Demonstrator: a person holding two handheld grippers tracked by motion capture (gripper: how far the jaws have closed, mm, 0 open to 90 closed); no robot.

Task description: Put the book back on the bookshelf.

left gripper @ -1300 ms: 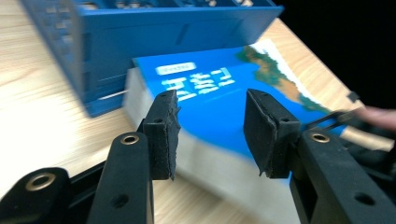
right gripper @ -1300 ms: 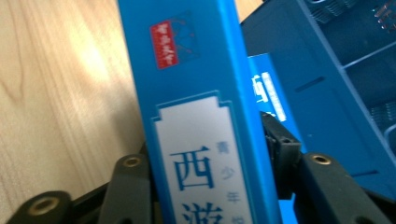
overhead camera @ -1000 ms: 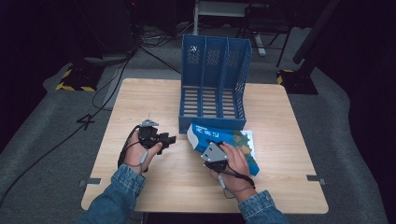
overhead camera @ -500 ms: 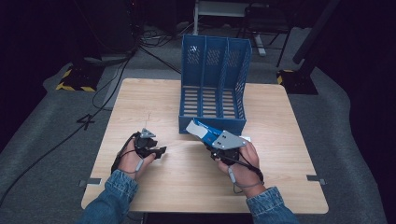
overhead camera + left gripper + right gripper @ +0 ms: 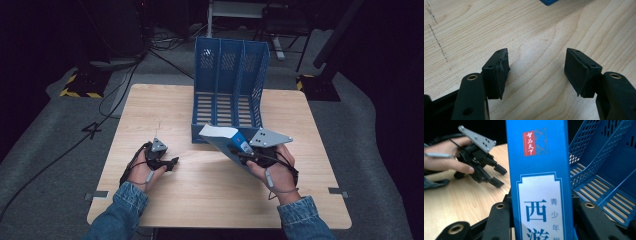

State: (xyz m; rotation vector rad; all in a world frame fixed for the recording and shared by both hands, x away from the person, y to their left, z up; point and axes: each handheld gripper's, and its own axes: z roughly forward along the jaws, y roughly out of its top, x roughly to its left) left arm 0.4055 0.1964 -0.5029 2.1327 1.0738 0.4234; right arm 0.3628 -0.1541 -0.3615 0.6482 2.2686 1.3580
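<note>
The right gripper (image 5: 243,152) clamps a blue book (image 5: 539,182) tilted at the file rack's (image 5: 227,90) 6 o'clock mouth, apparently for filing; the left gripper (image 5: 169,162), jaws apart, idles at 8 o'clock.

Bright lit table (image 5: 210,200), dark surroundings, soft overhead blur

A pale wooden bench (image 5: 150,107) stands on grey carpet (image 5: 45,150) in a dark room, with black cables (image 5: 125,75) and yellow-black hazard-striped blocks (image 5: 80,85) behind it.
</note>
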